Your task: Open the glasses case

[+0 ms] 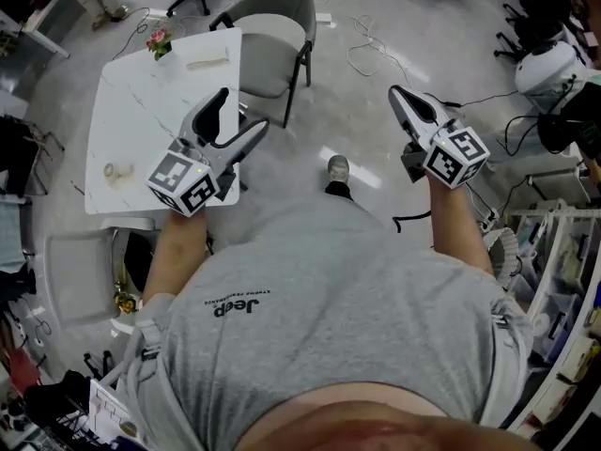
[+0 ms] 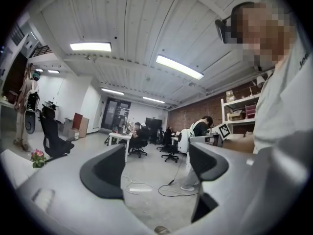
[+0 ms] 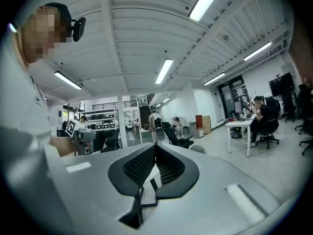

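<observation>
Two claws are held raised before the person's grey shirt point(image 1: 329, 289), clear of the white worktop point(image 1: 141, 111) at ten o'clock. The left claw point(image 1: 242, 109) is spread wide with nothing between its jaws. The right claw point(image 1: 396, 92), at two o'clock, is pressed together on nothing. A pale oblong object point(image 1: 207, 59), possibly the glasses case, is seen near the worktop's far edge, beside a small flower pot point(image 1: 158, 40), well apart from both claws.
</observation>
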### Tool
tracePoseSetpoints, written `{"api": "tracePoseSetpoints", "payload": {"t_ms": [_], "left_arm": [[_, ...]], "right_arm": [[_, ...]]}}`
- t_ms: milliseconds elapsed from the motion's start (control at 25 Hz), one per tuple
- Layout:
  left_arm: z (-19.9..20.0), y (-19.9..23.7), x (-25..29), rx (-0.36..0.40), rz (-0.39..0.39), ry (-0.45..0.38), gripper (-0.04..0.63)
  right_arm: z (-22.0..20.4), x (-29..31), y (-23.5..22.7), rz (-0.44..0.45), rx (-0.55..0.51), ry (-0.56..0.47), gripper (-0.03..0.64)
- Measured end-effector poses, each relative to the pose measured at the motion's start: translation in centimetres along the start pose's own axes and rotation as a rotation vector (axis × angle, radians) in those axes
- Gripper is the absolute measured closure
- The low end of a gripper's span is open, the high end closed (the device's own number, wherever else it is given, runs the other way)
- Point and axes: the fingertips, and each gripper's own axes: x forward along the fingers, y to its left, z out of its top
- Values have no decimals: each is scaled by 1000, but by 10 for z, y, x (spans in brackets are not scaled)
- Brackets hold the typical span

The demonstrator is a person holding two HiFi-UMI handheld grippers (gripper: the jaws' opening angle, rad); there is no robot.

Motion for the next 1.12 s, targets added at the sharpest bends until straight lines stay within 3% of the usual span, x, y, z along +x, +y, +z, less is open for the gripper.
{"api": "tracePoseSetpoints", "payload": {"t_ms": [320, 600, 880, 1120], "left_arm": [[2, 67, 120, 31, 153, -19, 155], [16, 122, 232, 37, 227, -41, 155], [7, 163, 302, 31, 232, 19, 155], [-11, 196, 337, -5, 178, 51, 155]], "right_arm": [[8, 100, -144, 161, 10, 1, 612], [40, 180, -251, 273, -19, 9, 612], [39, 231, -305, 321, -1, 29, 612], [24, 265, -334, 295, 44, 59, 612]]}}
